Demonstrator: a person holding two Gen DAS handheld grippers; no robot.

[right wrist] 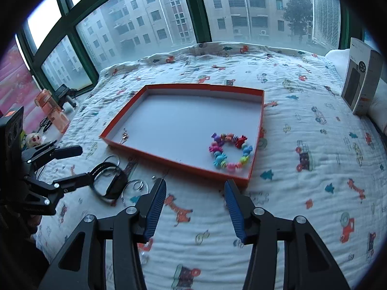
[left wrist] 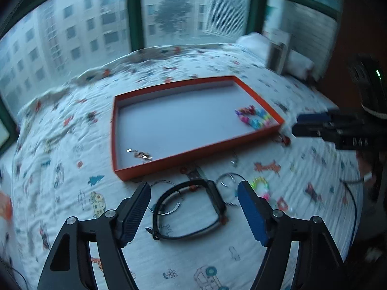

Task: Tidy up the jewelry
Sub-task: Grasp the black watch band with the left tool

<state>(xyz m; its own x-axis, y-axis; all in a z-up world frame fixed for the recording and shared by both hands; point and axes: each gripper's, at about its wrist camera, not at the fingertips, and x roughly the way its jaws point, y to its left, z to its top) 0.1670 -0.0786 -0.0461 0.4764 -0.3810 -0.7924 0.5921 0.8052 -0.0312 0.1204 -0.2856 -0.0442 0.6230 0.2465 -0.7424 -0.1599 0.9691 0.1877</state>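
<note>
Bed covered by a white quilted bedspread printed with small cartoon cars and animals (right wrist: 302, 111), wide dark-green-framed window (right wrist: 193, 12) behind it, beige apartment blocks (right wrist: 241, 4) and a tree (right wrist: 298, 9) outside, dull grey daylight, white pillow (left wrist: 256, 41) at the far corner

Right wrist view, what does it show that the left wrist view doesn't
Only the right wrist view shows the orange bottle by the window.

Only the left wrist view shows a second colourful bracelet on the quilt.

Both show the orange tray holding the beaded bracelet, the black band, and both open tongs, left and right.
</note>
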